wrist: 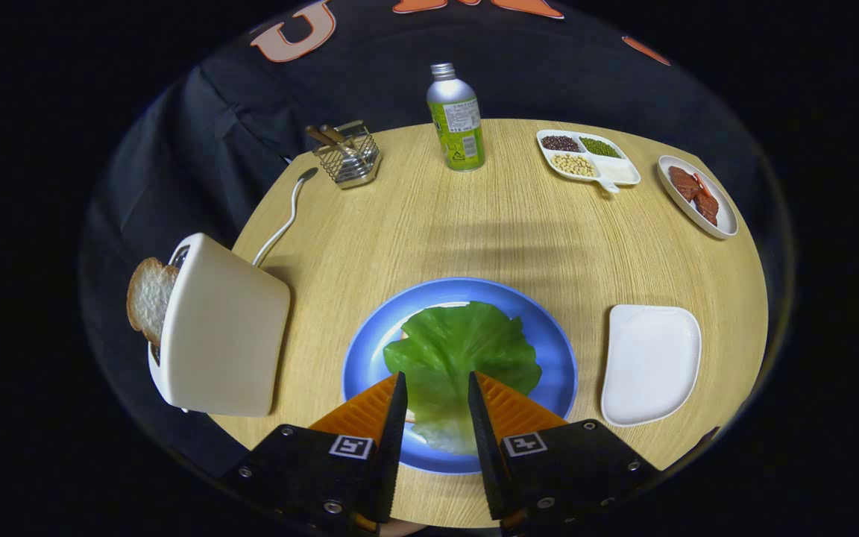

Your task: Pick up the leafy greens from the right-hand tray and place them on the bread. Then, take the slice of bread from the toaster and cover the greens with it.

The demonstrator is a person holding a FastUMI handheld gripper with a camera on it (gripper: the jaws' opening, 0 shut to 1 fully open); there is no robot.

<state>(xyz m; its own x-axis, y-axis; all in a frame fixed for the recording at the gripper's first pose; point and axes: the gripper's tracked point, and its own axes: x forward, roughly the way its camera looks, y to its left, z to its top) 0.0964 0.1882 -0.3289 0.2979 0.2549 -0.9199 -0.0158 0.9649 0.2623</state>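
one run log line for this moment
tongs open over lettuce leaf | leaf on blue plate | white tray bare | bread slice in toaster

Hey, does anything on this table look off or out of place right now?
Nothing looks spilled or broken. The leafy greens lie on the blue plate, between the open gripper fingers. A bread slice sticks out of the toaster.
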